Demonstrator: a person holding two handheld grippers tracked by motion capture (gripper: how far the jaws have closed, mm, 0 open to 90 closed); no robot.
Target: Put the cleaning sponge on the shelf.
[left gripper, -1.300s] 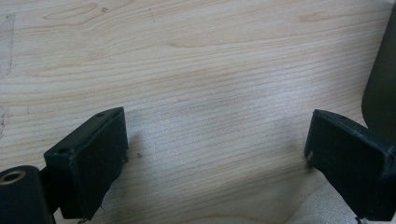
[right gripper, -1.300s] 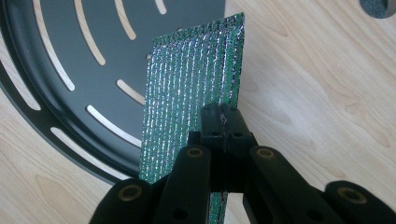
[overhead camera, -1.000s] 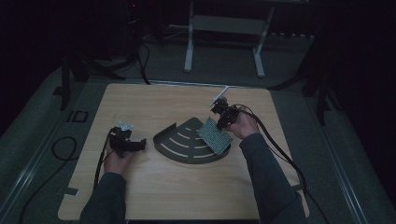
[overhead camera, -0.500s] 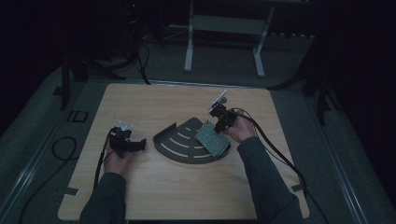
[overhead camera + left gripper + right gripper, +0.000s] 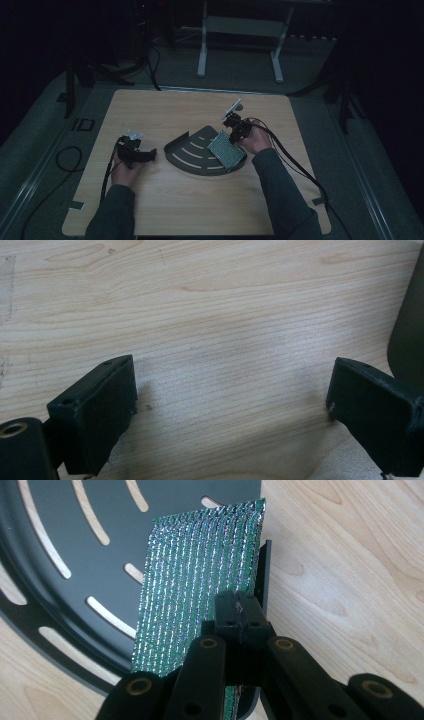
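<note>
In the right gripper view we lose the lower end of the foil pad (image 5: 200,585) behind the right tongs (image 5: 239,611), so we cannot see how much of it they grip. The tray (image 5: 75,540) runs off that picture's top and left edges. In the left gripper view only a dark sliver of the tray (image 5: 407,340) shows at the right edge. From above, the foil pad's (image 5: 226,150) weave is too small to read, and the room behind the desk (image 5: 165,107) is dark.
</note>
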